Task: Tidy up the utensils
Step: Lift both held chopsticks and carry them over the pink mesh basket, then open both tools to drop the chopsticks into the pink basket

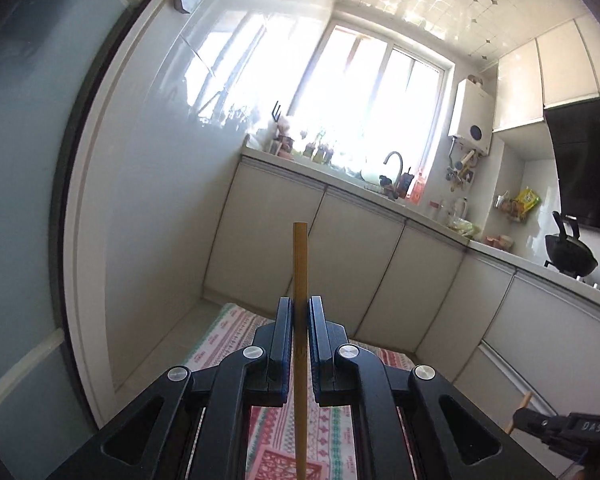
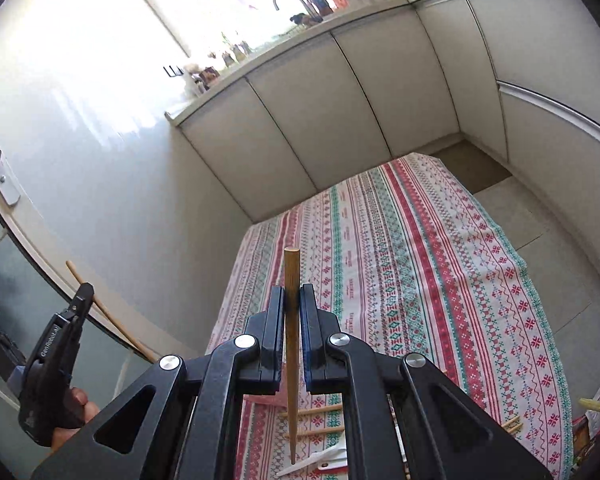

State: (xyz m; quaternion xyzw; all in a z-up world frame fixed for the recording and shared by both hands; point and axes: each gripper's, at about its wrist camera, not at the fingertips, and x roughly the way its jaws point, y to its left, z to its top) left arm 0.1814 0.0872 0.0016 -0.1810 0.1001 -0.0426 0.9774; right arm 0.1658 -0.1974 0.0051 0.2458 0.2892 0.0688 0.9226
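A small kitchen with pale cabinet fronts, a bright window above a sink and faucet (image 1: 394,162), and in the foreground a worktop under a red, green and white patterned tablecloth (image 2: 412,264). The left gripper (image 1: 300,322) has its jaws drawn narrow on a light bamboo chopstick (image 1: 300,264), which stands up between the pads and runs down past the linkage. The right gripper (image 2: 291,312) grips a second, darker chopstick (image 2: 291,276) in the same way, blunt end up, pointed tip hanging free above the cloth. Both sticks are clear of the worktop. In the right wrist view more loose chopsticks (image 2: 314,412) lie on the cloth below the jaws, beside a white plastic utensil (image 2: 320,460) whose kind cannot be told; no holder or tray for them is in view. The step in hand appears to be pairing or carrying the two sticks. To do it well, each stick should be kept square to its pads so that it does not pivot, and the two brought parallel, ends level, before either grip is loosened. The thin, smooth sticks are likely to slip if tilted.
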